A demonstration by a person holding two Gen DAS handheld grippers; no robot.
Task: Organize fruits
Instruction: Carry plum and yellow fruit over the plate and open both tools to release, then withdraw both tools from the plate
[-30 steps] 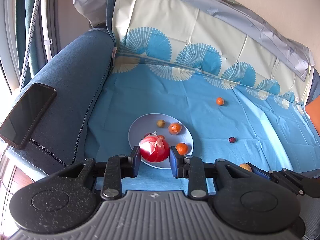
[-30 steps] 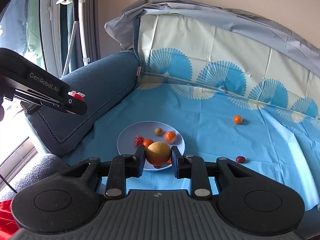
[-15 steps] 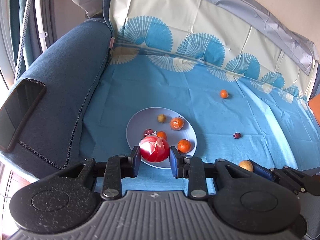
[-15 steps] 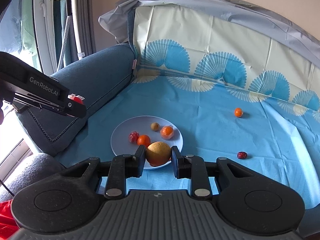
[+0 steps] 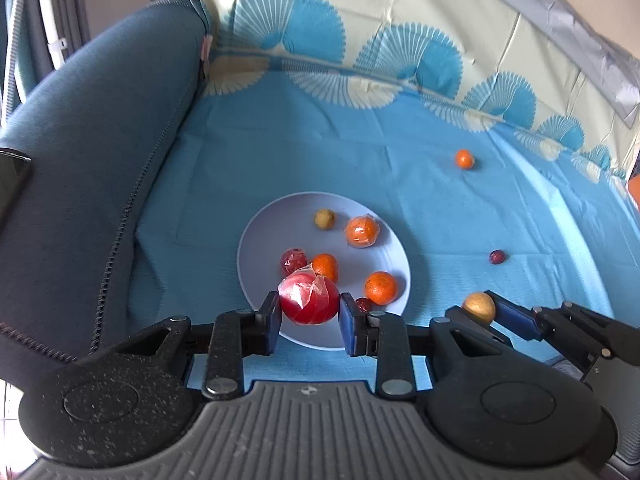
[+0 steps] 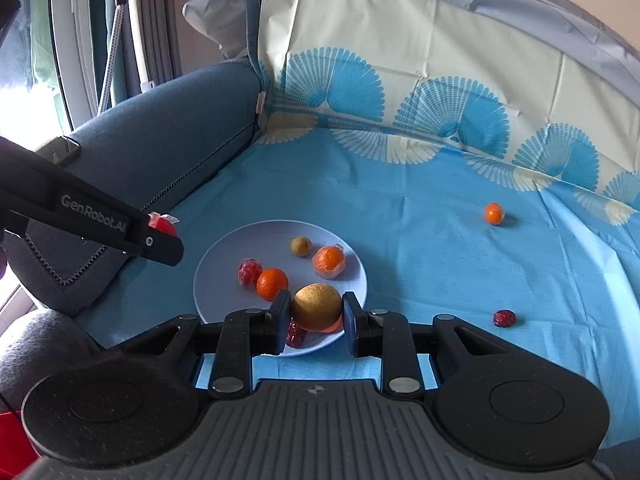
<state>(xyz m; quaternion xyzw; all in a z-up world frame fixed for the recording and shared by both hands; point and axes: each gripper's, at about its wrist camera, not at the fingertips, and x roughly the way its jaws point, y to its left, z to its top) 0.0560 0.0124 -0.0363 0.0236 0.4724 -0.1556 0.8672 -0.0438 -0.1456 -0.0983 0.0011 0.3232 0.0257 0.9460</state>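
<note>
A pale round plate (image 5: 256, 240) (image 6: 216, 264) lies on the blue sheet and holds several small fruits. My left gripper (image 5: 309, 322) is shut on a red plastic-wrapped fruit (image 5: 308, 299) above the plate's near edge; that fruit also shows in the right wrist view (image 6: 162, 226). My right gripper (image 6: 315, 322) is shut on a brown round fruit (image 6: 317, 307), also over the plate's near edge; it shows at the right in the left wrist view (image 5: 479, 306). A small orange (image 5: 464, 159) (image 6: 494, 213) and a dark red fruit (image 5: 497, 257) (image 6: 504, 318) lie loose on the sheet.
A blue sofa armrest (image 5: 92, 168) (image 6: 160, 152) rises on the left with a black phone (image 5: 12, 172) on it. The patterned backrest cover (image 5: 360, 20) stands behind. A window and curtain (image 6: 80, 40) are at the far left.
Both grippers have moved forward and lower toward the plate, each still holding its fruit. The plate now looks larger and closer.
</note>
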